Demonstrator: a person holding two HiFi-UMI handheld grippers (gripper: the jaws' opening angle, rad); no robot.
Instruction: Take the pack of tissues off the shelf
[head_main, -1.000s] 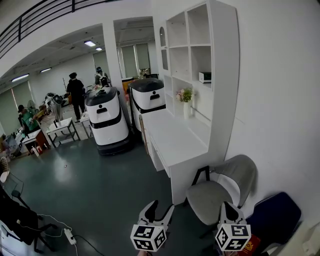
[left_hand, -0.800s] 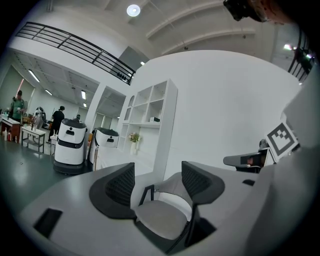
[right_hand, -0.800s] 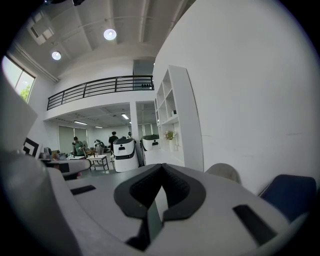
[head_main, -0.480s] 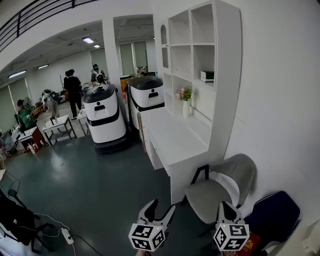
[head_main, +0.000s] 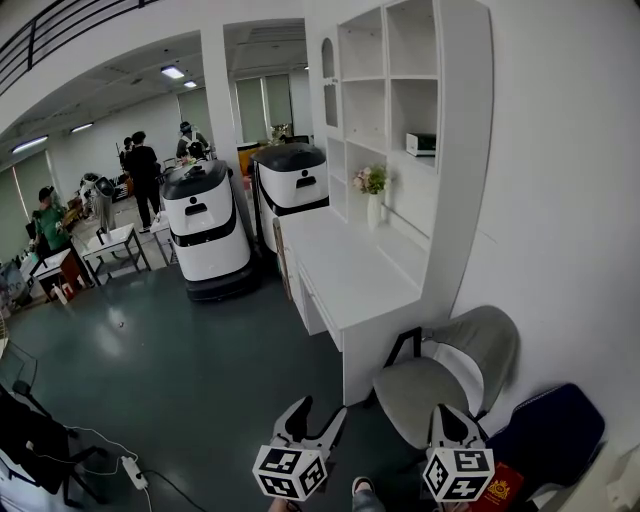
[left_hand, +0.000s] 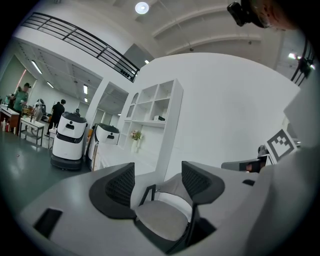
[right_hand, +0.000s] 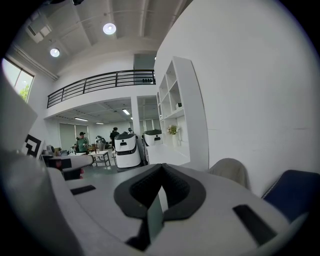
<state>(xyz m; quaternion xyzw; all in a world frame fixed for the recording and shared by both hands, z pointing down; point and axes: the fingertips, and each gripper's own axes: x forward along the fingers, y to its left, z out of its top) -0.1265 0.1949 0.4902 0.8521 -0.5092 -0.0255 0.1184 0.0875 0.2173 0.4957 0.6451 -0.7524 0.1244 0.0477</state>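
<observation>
The pack of tissues is a small white box with a dark face on a middle shelf of the tall white shelf unit, far from both grippers; it also shows small in the left gripper view. My left gripper is at the bottom of the head view, pointing level toward the grey chair. Its jaws have just been opening and stand open with nothing between them. My right gripper is beside it, shut on nothing.
A white desk juts from the shelf unit, with a flower vase on it. A grey chair and a blue seat stand before me. Two white service robots and people are farther back.
The view has drawn a little nearer to the shelf unit and the chair. Both grippers sit slightly lower in the head view, and a shoe now shows at the bottom edge.
</observation>
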